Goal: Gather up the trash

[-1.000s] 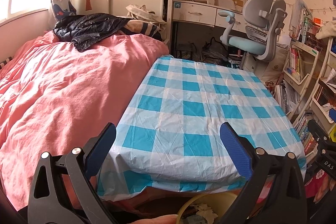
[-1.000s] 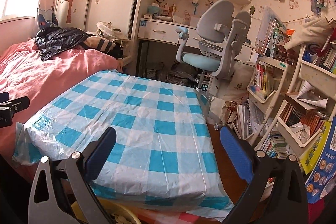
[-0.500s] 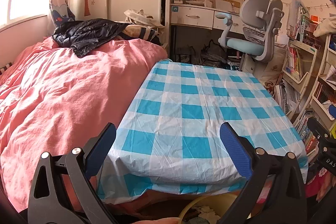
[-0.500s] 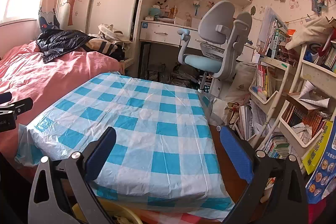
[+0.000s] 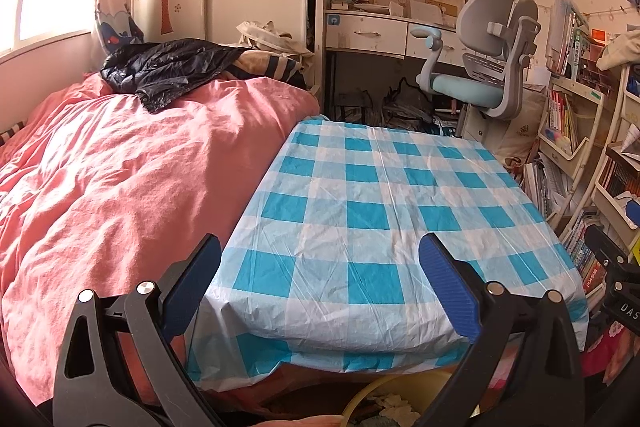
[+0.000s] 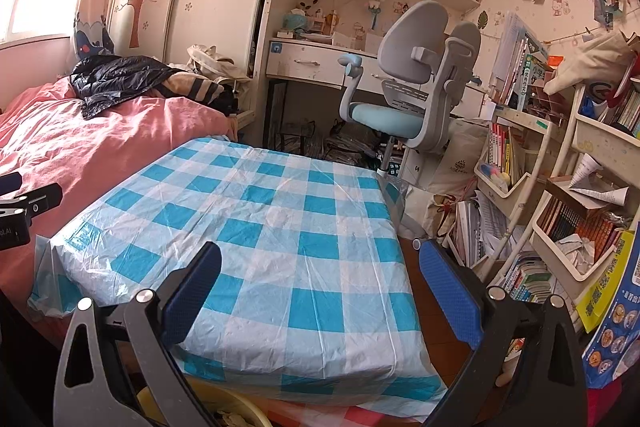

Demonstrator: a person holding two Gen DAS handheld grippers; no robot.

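A table under a blue-and-white checked plastic cloth (image 5: 380, 211) (image 6: 288, 239) fills the middle of both views. No loose item lies on it. My left gripper (image 5: 320, 287) is open above the table's near edge, nothing between its blue pads. My right gripper (image 6: 320, 291) is open too, over the near right part of the cloth. A yellow bin (image 5: 400, 403) (image 6: 224, 411) holding crumpled paper sits below the table's front edge, under both grippers. In the right wrist view the left gripper's black body (image 6: 24, 207) shows at the left edge.
A bed with a pink quilt (image 5: 120, 187) and a black jacket (image 5: 168, 71) lies left of the table. Behind it stand a desk (image 5: 380, 35) and a grey swivel chair (image 6: 416, 95). Crowded bookshelves (image 6: 560, 187) line the right side. A person's hand edge (image 5: 304, 421) shows at the bottom.
Both cameras have tilted slightly upward and back, so the table and room sit lower in view. Both grippers stay open and empty.
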